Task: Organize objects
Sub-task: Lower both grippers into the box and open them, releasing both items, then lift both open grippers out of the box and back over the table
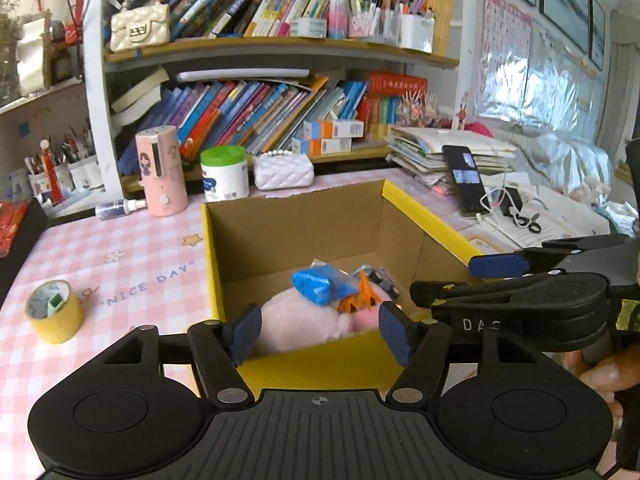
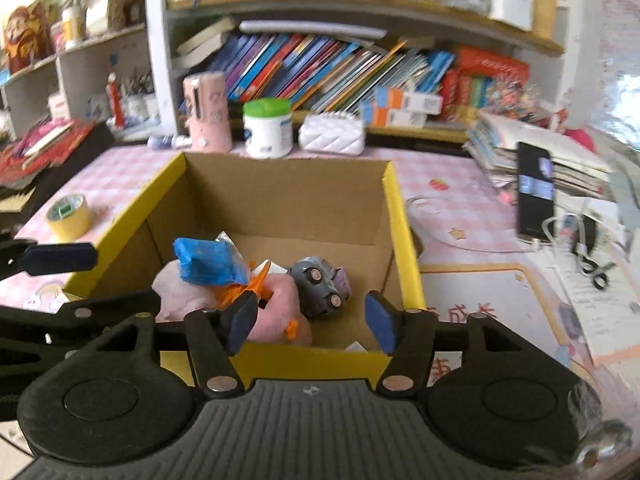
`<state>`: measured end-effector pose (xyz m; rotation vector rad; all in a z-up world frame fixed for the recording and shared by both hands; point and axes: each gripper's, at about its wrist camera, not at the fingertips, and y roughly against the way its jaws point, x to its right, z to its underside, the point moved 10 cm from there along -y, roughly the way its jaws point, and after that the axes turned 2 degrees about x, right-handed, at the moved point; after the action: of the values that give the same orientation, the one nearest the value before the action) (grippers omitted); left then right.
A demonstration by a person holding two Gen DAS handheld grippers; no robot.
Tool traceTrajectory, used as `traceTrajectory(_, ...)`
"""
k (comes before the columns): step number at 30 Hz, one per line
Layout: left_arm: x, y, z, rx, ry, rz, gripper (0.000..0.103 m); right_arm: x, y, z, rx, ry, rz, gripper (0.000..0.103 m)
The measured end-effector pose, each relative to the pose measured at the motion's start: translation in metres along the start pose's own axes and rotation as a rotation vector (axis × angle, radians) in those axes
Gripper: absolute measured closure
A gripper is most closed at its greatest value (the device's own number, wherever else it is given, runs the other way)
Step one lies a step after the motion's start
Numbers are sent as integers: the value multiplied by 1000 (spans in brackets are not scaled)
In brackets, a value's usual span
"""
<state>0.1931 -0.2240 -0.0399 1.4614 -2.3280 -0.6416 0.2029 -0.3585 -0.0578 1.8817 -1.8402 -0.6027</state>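
Observation:
An open yellow cardboard box [image 1: 424, 216] [image 2: 400, 216] stands on the pink checked table. Inside it lie a pink plush toy [image 1: 304, 328] [image 2: 180, 292], a blue plastic bag [image 1: 316, 286] [image 2: 208, 264], an orange piece [image 1: 360, 298] [image 2: 240, 292] and a grey toy car [image 1: 380, 278] [image 2: 320, 284]. My left gripper [image 1: 320, 332] hangs over the box's near wall, open, with no pad touching the plush behind it. My right gripper [image 2: 310, 322] is also open over the near wall, empty. Each gripper shows in the other's view, right [image 1: 452, 280] and left [image 2: 80, 280].
A yellow tape roll [image 1: 56, 312] [image 2: 68, 216] lies left of the box. Behind the box stand a pink cylinder [image 1: 160, 170], a green-lidded white jar [image 1: 224, 174] and a white quilted purse [image 1: 284, 170]. A phone [image 1: 464, 178], cables and scissors [image 1: 528, 222] lie at right.

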Motion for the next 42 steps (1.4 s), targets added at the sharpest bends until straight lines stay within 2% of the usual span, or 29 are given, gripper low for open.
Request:
traceTrajectory(5,-11,19,16,-1,29,-31,36,-9,29,9,44,-43,49,45)
traceTrajectory(8,-28,28,31,-24,41,-92,34,-18,43,17,51,-61,76,43)
traceTrajectory(15,-67,53,67,-92,101,-144,33,-53,57,47,-17,-94,88,43)
traceTrajectory(18,-82,66,74,-99,111,-159,33,-72,60,54,-30,-92,83,41)
traceTrajectory(21,-96,80,80,-97,116,-176,27,-93,64,60,-38,-86,68,40)
traceTrajectory(42,-191,173,123,-82,177,-318,26,-237,82,78,-44,-11,-78,37)
